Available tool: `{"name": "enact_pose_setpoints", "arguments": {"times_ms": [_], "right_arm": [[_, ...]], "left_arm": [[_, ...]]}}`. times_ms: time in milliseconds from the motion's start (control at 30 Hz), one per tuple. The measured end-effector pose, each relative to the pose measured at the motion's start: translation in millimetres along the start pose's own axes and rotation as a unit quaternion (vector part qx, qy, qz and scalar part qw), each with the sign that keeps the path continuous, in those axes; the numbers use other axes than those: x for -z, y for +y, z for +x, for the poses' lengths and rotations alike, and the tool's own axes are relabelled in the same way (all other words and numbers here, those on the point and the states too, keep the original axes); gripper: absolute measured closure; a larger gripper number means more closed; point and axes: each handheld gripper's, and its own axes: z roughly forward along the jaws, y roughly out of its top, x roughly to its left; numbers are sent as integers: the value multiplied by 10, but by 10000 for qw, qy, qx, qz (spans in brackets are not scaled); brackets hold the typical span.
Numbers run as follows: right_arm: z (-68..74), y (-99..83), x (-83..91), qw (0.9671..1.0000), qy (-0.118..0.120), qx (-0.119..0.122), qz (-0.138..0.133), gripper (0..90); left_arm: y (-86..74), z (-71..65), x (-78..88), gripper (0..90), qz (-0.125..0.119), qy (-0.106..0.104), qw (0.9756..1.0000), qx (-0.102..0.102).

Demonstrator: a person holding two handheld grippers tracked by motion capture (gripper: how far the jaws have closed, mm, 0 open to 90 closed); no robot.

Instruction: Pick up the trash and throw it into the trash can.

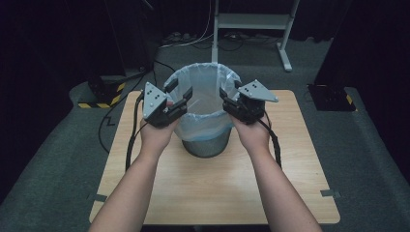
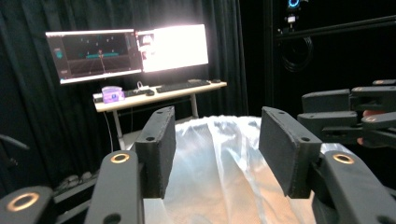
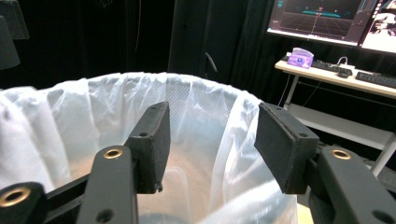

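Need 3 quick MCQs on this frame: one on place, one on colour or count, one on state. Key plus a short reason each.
1. Where does the bin stand?
A. on the wooden table
B. on the floor beside the table
C. on the far desk

2. What colour is the bag lining the bin?
A. black
B. translucent white
C. red

3. How do the jaws of the left gripper and right gripper stand?
A. both open
B. both shut on the bag
C. left shut, right open

Key: 1 A, the high view shows the bin resting on the tabletop toward its far edge. 2 B, the liner looks pale and see-through, folded over the rim. 3 A, each gripper view shows a wide gap between its two pads, with nothing clamped.
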Motion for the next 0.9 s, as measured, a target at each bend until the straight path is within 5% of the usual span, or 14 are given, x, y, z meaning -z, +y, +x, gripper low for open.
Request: {"name": "enact_pose_setpoints", "arguments": {"times_ms": [367, 667, 900], "right_arm": [[69, -226, 425, 10000, 24, 17, 9, 431], [0, -685, 618, 9993, -72, -51, 354, 425], [-39, -993, 681, 9978, -53, -171, 632, 418]], "left_arm": [[-235, 16, 482, 423, 218, 146, 9996, 123], [-581, 10, 726, 399, 649, 189, 9973, 304], [-979, 27, 746, 384, 1188, 207, 9917, 446]]}}
